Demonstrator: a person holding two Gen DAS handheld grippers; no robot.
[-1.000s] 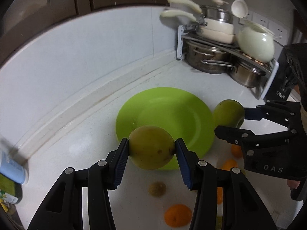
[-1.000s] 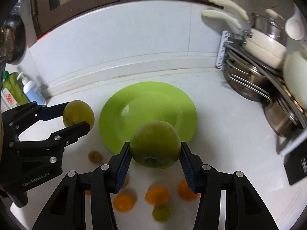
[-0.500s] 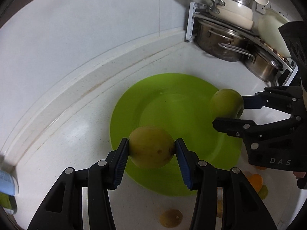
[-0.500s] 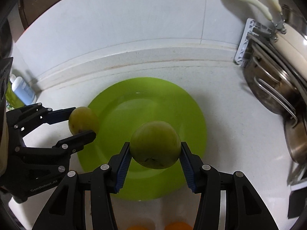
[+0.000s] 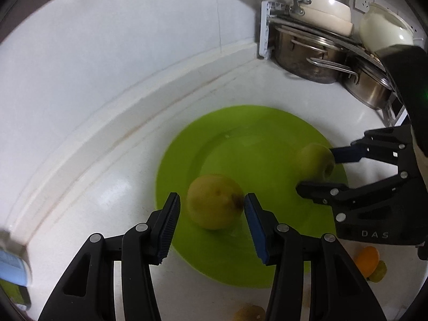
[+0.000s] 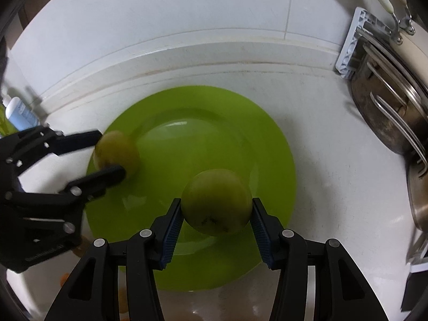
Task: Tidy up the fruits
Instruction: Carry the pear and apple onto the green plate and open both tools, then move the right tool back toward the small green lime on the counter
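Note:
A lime green plate (image 5: 256, 139) lies on the white counter; it also shows in the right wrist view (image 6: 214, 107). My left gripper (image 5: 211, 210) has its jaws parted, with a gap on the left side of a yellow-green fruit (image 5: 214, 200) that sits over the plate's left part. The same fruit (image 6: 116, 152) and left gripper (image 6: 107, 152) show in the right wrist view. My right gripper (image 6: 216, 211) is shut on a green fruit (image 6: 216, 200) low over the plate's right side; it also appears in the left wrist view (image 5: 317, 165).
A rack with steel pots (image 5: 307, 53) and white cookware stands at the back right. Oranges (image 5: 367, 258) and a small brown fruit (image 5: 248, 313) lie on the counter in front of the plate. A blue-labelled bottle (image 6: 17, 109) stands at the left by the wall.
Both grippers moved forward and down over the plate. The left jaws have parted from the yellow-green fruit. The right gripper still grips its fruit.

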